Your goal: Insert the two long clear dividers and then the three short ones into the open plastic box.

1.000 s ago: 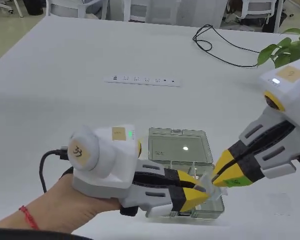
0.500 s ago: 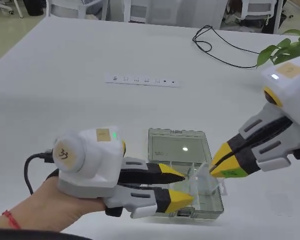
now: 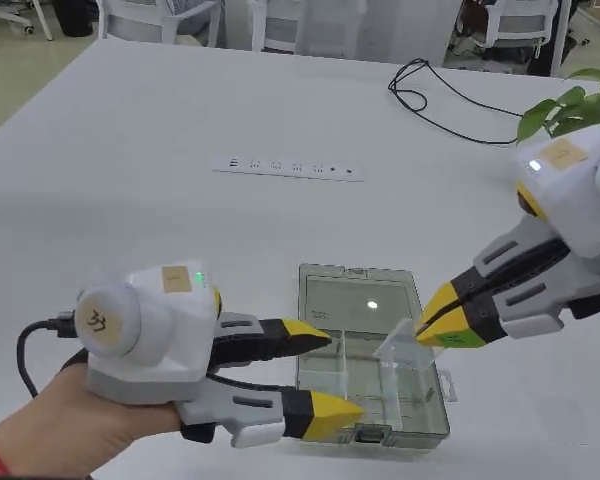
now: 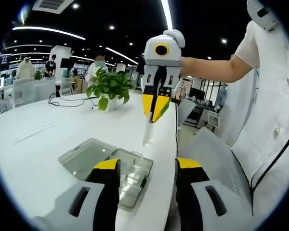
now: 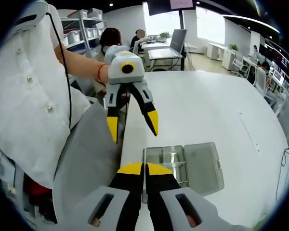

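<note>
Left gripper point(image 3: 335, 372), right gripper point(image 3: 425, 330): white-grey shells, black fingers point(image 3: 325, 410) tipped yellow. Black cable point(image 3: 40, 326), numbered label point(image 3: 98, 322). White buttoned shirt point(image 5: 24, 82); red wrist cord point(image 5: 100, 73).

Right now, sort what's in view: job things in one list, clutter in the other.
Job: box; divider, pinched in the right gripper; left gripper, open.
Lying about: power strip; cable; plant.

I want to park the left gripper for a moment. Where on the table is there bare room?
Bare table lies between the power strip and the plastic box, and left of the strip. Crowded: over the box, where left gripper and right gripper hover; cable and plant far right.
</note>
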A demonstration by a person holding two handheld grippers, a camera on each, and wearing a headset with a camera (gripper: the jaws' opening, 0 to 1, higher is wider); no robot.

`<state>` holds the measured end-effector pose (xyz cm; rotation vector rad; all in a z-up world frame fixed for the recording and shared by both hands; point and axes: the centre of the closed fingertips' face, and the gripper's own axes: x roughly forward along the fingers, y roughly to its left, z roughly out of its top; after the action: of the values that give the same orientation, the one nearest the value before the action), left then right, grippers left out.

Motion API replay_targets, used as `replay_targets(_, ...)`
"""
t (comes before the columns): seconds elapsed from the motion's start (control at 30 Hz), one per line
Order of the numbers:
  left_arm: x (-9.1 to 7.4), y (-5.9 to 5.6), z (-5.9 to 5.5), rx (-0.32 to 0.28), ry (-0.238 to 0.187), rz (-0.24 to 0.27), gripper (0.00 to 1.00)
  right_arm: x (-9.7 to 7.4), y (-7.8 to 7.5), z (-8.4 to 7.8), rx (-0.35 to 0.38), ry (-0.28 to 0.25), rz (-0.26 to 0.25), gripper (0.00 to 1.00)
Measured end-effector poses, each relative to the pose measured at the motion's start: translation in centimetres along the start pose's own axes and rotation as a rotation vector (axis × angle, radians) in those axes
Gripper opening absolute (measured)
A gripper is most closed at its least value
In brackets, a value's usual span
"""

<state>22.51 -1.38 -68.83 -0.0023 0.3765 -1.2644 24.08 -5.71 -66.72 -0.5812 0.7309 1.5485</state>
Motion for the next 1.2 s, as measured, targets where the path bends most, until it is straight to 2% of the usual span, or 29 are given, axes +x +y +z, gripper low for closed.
replay_targets(0.1, -0.2, 0.2, 0.1, 0.007, -0.005, 0.007, 0.52, 0.3, -0.3, -0.3, 0.002, 0.003, -0.003, 0.03)
replay_targets(0.23, -0.4, 0.9, -0.5, 0.008, 0.006, 0.028, 0.6, 0.7, -0.9, -0.5, 0.009, 0.007, -0.017, 0.03)
replay_targets(0.3, -0.6, 1.1, -0.9, 0.012, 0.023, 0.034, 0.62, 0.8, -1.3, -0.6, 0.012, 0.007, -0.026, 0.03)
replay_targets(0.63, -1.2, 1.7, -1.7, -0.004, 0.034, 0.045, 0.74, 2.1, -2.1, -1.3, 0.028, 0.013, -0.041, 0.03)
replay_targets(0.83, -1.2, 1.7, -2.4, -0.002, 0.056, 0.041, 0.83, 3.1, -2.8, -2.1, 0.037, 0.018, -0.052, 0.03)
replay_targets(1.2, -1.2, 1.6, -3.1, -0.007, 0.074, 0.039, 0.9, 4.5, -3.5, -3.3, 0.058, 0.012, -0.057, 0.03)
